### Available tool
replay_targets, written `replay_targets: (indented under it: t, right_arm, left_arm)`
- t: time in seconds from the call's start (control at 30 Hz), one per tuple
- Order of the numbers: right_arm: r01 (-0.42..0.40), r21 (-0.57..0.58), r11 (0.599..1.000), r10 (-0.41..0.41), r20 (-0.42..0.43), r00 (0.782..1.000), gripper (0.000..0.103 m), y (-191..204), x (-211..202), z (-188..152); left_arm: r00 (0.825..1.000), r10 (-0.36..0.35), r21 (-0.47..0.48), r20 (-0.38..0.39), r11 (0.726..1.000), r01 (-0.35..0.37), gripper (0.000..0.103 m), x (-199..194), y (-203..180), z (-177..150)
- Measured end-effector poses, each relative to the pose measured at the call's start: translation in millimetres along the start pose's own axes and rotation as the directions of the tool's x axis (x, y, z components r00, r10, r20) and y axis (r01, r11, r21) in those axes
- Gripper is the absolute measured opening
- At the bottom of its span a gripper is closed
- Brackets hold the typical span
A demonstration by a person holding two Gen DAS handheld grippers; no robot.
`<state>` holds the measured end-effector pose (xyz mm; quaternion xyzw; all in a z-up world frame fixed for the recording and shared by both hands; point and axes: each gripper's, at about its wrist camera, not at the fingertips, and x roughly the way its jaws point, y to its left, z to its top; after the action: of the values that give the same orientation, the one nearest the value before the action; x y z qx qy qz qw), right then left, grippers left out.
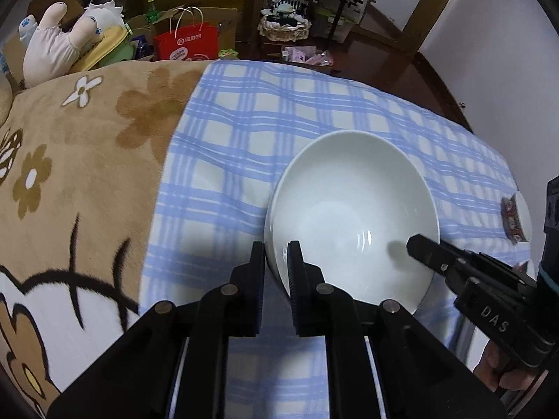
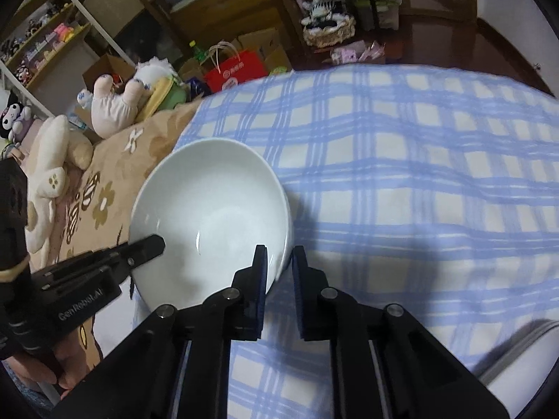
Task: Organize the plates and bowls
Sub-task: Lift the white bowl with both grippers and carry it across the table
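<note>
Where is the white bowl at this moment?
The white bowl is over the blue checked cloth, beside the brown flowered blanket. The left tongs pinch its left rim and the right tongs its right rim.

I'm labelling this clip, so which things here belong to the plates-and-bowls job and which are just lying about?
Part of the job:
white bowl, gripped at opposite rims by left gripper and right gripper
patterned dish at the cloth's edge

Lying about:
red paper bag
plush toys
green bottle
basket
</note>
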<state>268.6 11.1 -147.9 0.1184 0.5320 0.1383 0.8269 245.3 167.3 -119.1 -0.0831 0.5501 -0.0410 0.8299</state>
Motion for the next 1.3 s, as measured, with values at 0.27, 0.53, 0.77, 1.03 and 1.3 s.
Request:
replay_targets:
  t: [0.27,0.53,0.77,1.03,1.3]
  right_arm:
    - [0.032,-0.012,0.999,-0.031,0.052,0.998,0.015,-16,-51,-4]
    - [0.057,0.000,0.998,-0.057,0.098,0.994,0.015,-36,-91,-13]
    - [0.074,0.005,0.997,-0.074,0.119,0.990,0.015,-50,-112,-22]
    - [0.091,0.026,0.996,-0.093,0.111,0.989,0.015,-68,-118,-33]
    - [0.111,0.045,0.993,-0.114,0.094,0.989,0.015,-82,-114,-42]
  left_arm:
    - [0.997,-0.074,0.003,0.036,0.997,0.074,0.013,-29,-35,-8]
    - [0.993,-0.104,0.034,0.062,0.994,0.102,0.013,-51,-70,-13]
    - [0.990,-0.125,0.053,0.066,0.991,0.122,0.014,-60,-92,-22]
    - [0.990,-0.135,0.067,0.038,0.989,0.132,0.015,-53,-108,-34]
    - [0.990,-0.144,0.071,-0.012,0.987,0.144,0.016,-35,-118,-46]
